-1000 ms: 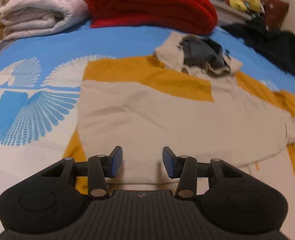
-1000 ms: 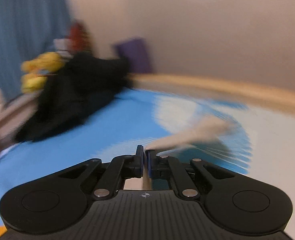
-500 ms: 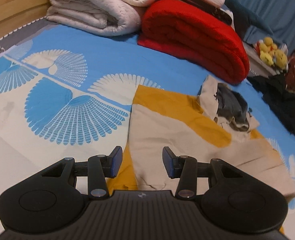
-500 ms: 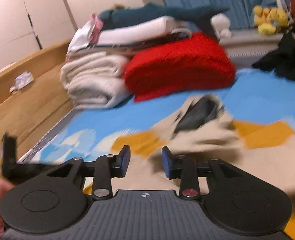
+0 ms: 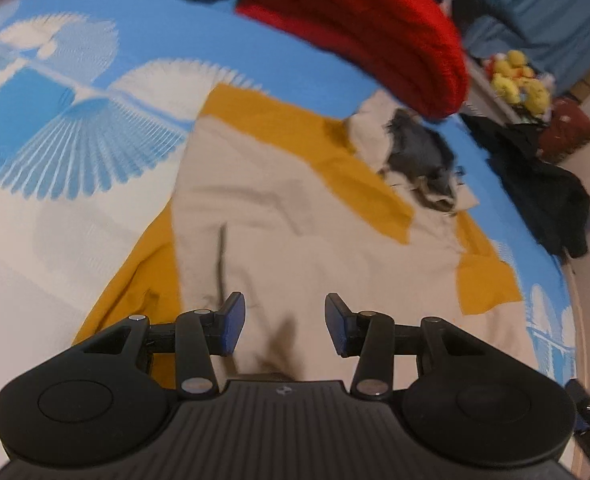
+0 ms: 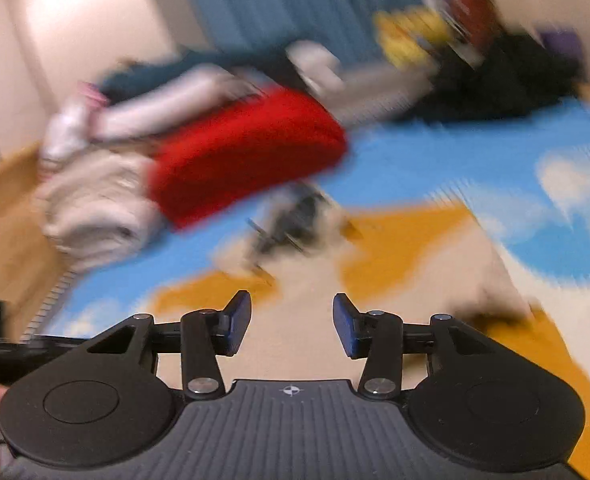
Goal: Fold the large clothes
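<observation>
A beige and mustard hooded top [image 5: 319, 236] lies spread on the blue patterned bedsheet [image 5: 75, 120], its grey-lined hood [image 5: 423, 160] toward the far side. My left gripper [image 5: 281, 330] hangs over the top's near part, open, with only cloth below the pads. In the blurred right wrist view the same top [image 6: 375, 280] lies ahead. My right gripper [image 6: 291, 330] is over it, its jaws opening with nothing between them. The hood [image 6: 295, 220] sits beyond it.
A folded red blanket [image 5: 367, 28] and folded pale blankets [image 6: 95, 208] lie at the bed's far side. A black garment [image 5: 543, 192] and yellow plush toys [image 5: 519, 84] sit at the right. A wooden bed frame [image 6: 7, 216] runs along the left.
My right gripper let go of a beige cloth end, opened, and swung from the bed's right edge to over the top. My left gripper shifted and rolled, staying open.
</observation>
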Action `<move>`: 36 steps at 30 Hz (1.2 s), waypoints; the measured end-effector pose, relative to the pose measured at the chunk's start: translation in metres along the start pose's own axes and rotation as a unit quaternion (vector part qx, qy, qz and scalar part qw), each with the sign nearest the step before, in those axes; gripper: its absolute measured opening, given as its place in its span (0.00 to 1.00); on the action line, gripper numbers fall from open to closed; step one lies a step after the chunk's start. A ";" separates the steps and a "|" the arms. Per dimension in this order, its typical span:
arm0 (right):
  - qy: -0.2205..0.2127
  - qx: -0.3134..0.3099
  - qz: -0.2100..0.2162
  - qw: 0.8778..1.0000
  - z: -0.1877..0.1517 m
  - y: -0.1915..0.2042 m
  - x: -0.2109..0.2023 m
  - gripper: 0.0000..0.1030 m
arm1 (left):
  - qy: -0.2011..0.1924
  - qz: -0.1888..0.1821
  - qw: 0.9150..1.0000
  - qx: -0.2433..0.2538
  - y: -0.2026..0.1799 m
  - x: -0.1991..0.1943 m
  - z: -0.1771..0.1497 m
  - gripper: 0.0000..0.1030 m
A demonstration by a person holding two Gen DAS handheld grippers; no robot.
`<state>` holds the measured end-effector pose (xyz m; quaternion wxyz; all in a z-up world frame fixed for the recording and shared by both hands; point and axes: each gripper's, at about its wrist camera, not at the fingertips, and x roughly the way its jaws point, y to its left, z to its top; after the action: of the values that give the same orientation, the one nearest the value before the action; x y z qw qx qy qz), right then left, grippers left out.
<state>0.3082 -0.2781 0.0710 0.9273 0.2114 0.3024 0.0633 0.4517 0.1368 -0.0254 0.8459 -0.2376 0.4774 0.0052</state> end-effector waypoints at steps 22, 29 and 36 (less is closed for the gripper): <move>0.096 0.232 -0.109 0.962 0.002 -0.105 0.093 0.46 | -0.130 0.060 0.989 0.024 -0.002 -0.018 0.019 0.03; 0.108 0.269 -0.131 0.948 -0.004 -0.120 0.103 0.46 | -0.055 0.089 0.994 -0.008 0.020 0.009 0.021 0.25; 0.080 0.329 -0.159 0.927 -0.011 -0.136 0.096 0.00 | -0.047 0.075 0.995 -0.041 0.031 0.012 0.020 0.25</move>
<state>0.3776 -0.3738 -0.0471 0.7762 0.4479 0.4094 -0.1710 0.4676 0.1697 -0.0385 0.8543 -0.2353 0.4526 0.0995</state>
